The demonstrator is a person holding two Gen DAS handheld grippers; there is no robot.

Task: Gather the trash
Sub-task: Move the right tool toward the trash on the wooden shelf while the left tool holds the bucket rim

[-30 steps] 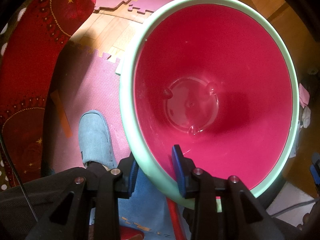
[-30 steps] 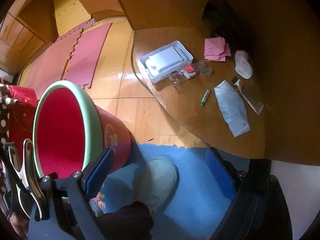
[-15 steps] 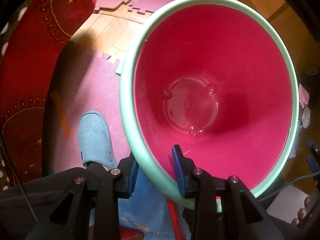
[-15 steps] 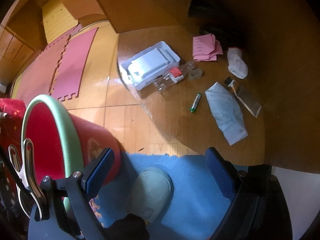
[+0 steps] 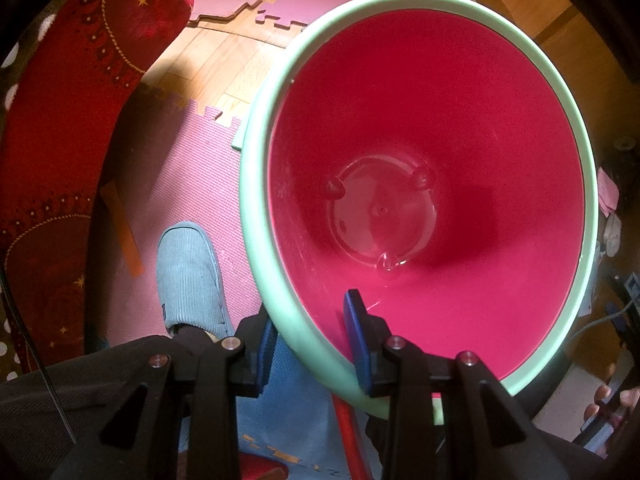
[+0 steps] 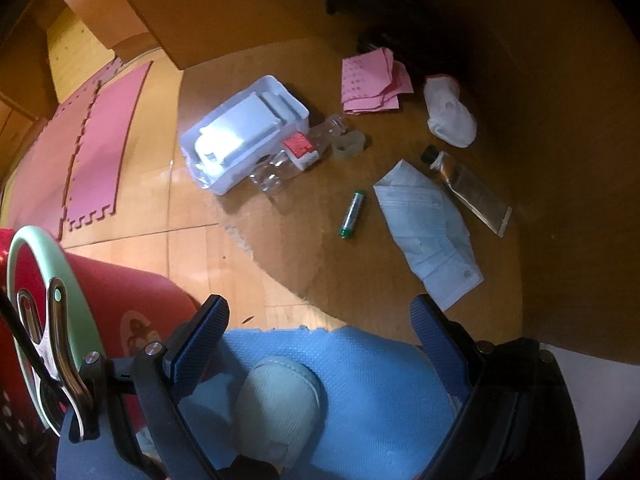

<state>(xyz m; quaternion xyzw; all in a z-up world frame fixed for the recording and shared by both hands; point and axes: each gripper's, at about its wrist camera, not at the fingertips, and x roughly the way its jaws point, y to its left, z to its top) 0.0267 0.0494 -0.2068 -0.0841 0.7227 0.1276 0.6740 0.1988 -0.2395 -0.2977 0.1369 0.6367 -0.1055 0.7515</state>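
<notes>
My left gripper (image 5: 310,316) is shut on the pale green rim of a red bucket (image 5: 440,120), one pad outside and one inside. I see nothing inside the bucket. My right gripper (image 6: 320,312) hangs open and holds nothing, above the near edge of a low wooden table (image 6: 320,272). Spread on the table beyond it are a green-tipped battery (image 6: 352,214), a white folded mask (image 6: 432,232), a flattened tube (image 6: 468,188), a clear bottle with a red label (image 6: 296,152), pink napkins (image 6: 372,84) and a white sock (image 6: 450,112). The bucket (image 6: 132,292) stands left of the right gripper.
A white tray (image 6: 192,148) holding a white box sits at the table's left end. The person's grey slippers (image 5: 188,280) (image 6: 276,396) stand on blue and pink foam mats. A red patterned cushion (image 5: 60,120) lies left of the bucket.
The right gripper has sunk and shifted toward the table, so the items there look larger and the bucket has slid left in its view. The left gripper and bucket have not moved.
</notes>
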